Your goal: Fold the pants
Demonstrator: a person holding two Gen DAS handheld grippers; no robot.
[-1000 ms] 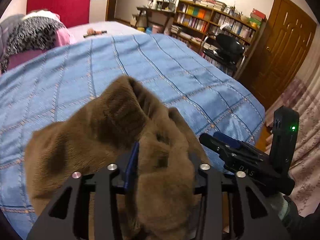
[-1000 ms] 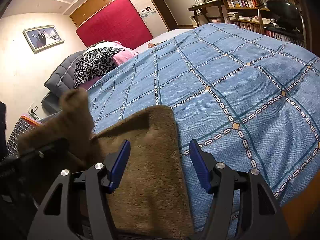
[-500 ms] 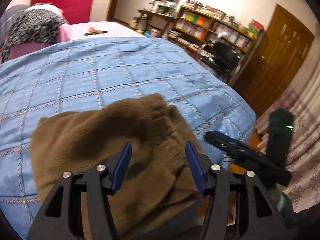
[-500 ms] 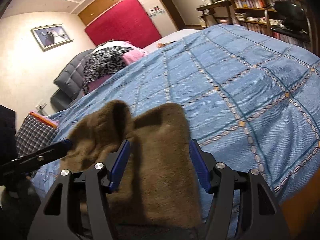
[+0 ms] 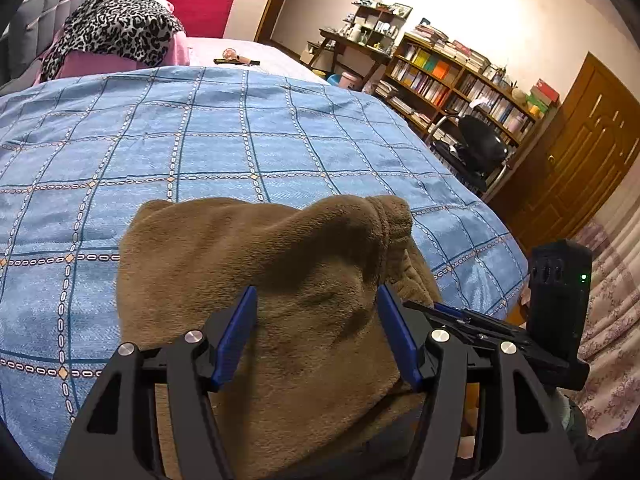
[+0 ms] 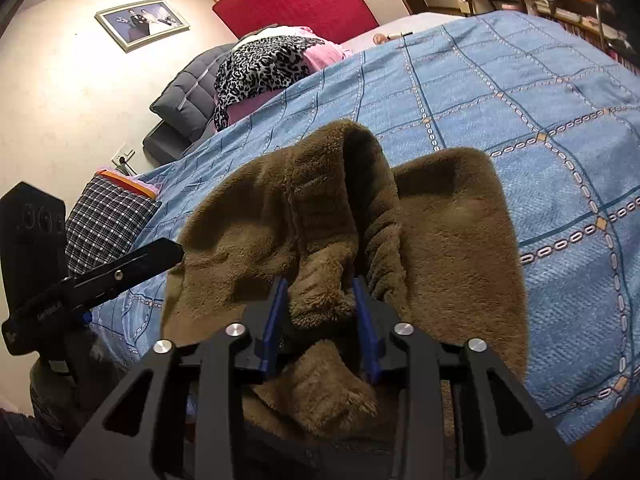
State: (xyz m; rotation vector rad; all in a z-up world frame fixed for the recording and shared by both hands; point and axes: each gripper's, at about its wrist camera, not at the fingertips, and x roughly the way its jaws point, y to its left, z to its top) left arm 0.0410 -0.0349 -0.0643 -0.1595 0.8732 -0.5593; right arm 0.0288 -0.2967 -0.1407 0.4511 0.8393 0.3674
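The pants (image 5: 304, 280) are a thick brown fleece pair, bunched in a soft heap near the foot edge of the bed (image 5: 224, 148), which is covered by a blue spread with a chain-pattern grid. In the left wrist view the fabric lies in a broad rounded mound with a gathered, ribbed hem or waistband showing at its upper right corner. The left gripper (image 5: 318, 332) is spread wide, its blue fingers (image 5: 236, 332) on either side of the mound and holding nothing. In the right wrist view the right gripper (image 6: 320, 316) has closed most of the way on a ridge of the fleece, which stands up in a tall fold between the fingers (image 6: 276, 316) while the remaining fabric drapes flat to the right. The left gripper's black body (image 6: 32, 248) shows at the left edge of that view, just beside the heap. A leopard-print blanket (image 5: 120, 28) lies at the head of the bed, well apart from the pants.
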